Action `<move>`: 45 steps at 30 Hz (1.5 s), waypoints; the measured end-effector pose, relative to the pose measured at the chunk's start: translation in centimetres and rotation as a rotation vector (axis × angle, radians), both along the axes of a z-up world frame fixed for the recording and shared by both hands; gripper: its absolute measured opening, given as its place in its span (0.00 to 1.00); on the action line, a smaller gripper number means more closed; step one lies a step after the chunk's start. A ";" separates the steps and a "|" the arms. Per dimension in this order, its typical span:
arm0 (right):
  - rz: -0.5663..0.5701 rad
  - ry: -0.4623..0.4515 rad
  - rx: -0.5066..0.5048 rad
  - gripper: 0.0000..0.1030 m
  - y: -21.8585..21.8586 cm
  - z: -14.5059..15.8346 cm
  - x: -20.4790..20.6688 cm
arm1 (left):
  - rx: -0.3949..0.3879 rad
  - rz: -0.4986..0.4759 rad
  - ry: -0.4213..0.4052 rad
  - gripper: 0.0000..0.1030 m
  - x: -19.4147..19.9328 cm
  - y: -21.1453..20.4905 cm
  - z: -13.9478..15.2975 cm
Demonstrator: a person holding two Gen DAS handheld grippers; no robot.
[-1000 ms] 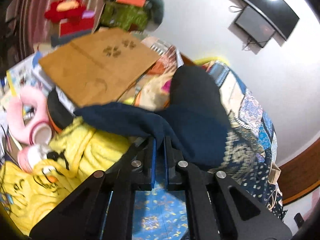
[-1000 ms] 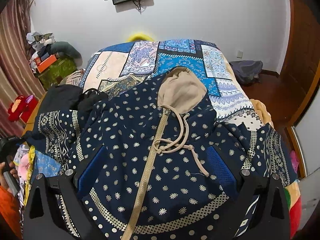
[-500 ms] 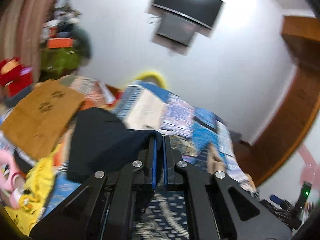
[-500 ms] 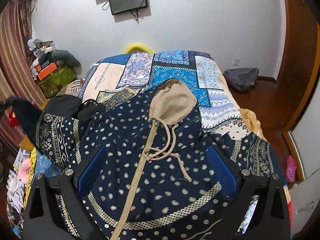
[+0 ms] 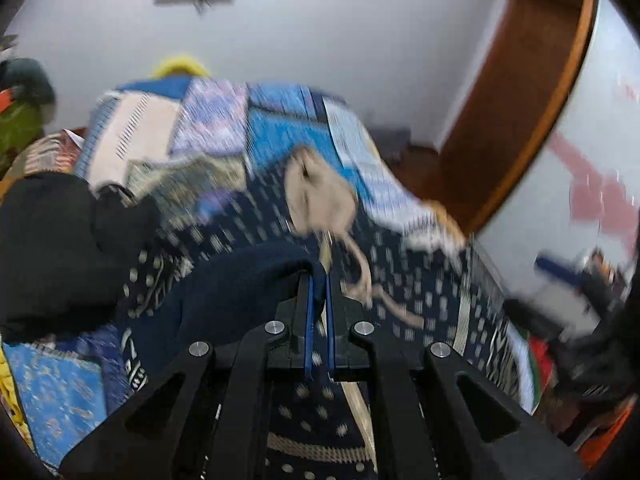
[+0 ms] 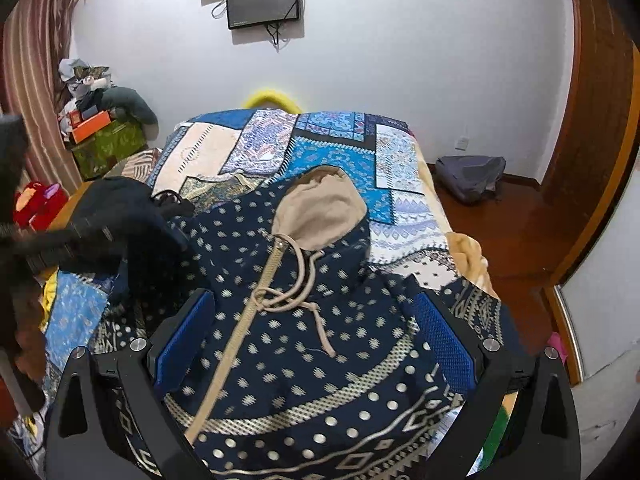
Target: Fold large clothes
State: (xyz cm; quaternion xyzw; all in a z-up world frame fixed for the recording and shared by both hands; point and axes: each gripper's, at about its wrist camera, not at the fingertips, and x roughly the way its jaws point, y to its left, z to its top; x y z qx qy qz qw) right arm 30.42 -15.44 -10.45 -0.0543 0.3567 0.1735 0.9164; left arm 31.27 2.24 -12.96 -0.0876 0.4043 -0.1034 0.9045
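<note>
Soft printed cloth hoodie (image 6: pixel 304 320), matt woven bedspread (image 6: pixel 340 152), glossy wooden floor (image 6: pixel 516 232)

Even indoor light, no hard shadows. Left wrist view was heavily motion-blurred; right wrist view was sharp. Fisheye bending and dark vignetting marked both frames' edges.

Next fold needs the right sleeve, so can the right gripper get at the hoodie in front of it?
Probably yes: the right gripper is open above the hoodie, with nothing lying between.

free: far quilt (image 6: pixel 340 140) bare | blocked: black garment (image 6: pixel 120 208) left edge
</note>
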 end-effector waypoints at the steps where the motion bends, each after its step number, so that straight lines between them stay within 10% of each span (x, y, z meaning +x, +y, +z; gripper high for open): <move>1: -0.004 0.004 -0.008 0.97 -0.2 -0.2 0.1 | 0.013 -0.021 0.025 0.04 0.0 -0.7 -1.1; 15: 0.026 0.039 -0.063 0.97 0.0 -1.5 -0.4 | 0.114 -0.103 0.150 0.14 -1.4 -2.4 -6.1; 23: 0.107 0.011 -0.061 0.96 2.8 -0.3 -0.7 | 0.143 0.049 0.031 0.49 -4.1 3.9 -1.5; 32: 0.281 0.021 -0.107 0.96 9.6 -0.6 -1.0 | 0.189 0.233 0.002 0.54 -6.6 13.3 0.9; 45: 0.493 0.241 -0.220 0.88 20.7 -7.8 -0.3 | 0.161 0.345 0.130 0.54 -9.4 19.8 -4.5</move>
